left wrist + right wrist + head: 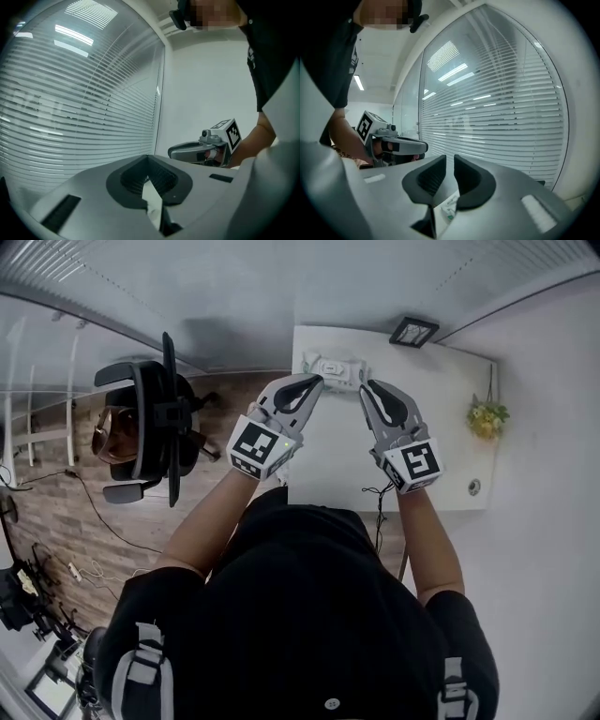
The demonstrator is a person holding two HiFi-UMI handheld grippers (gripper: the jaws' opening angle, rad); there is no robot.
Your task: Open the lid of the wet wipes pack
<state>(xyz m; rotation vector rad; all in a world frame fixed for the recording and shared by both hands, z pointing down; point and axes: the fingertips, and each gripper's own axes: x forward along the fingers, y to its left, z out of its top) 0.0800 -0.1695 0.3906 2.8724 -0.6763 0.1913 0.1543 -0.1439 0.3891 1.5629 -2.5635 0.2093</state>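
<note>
The white wet wipes pack [336, 369] hangs in the air above the white table [422, 399], held between both grippers. My left gripper [317, 381] grips its left end. In the left gripper view the jaws [149, 165] are closed on a thin white edge of the pack [153, 200]. My right gripper [366, 387] holds the right end. In the right gripper view its jaws [450, 161] stand nearly together, with a white, green-printed edge of the pack [449, 207] pinched low between them. The lid is not visible in either gripper view.
A small dark-framed picture [413, 331] stands at the table's far edge and yellow flowers [487, 416] at its right side. A cable [380, 495] lies near the front edge. A black office chair [150, 427] is to the left. Window blinds [511, 108] are ahead.
</note>
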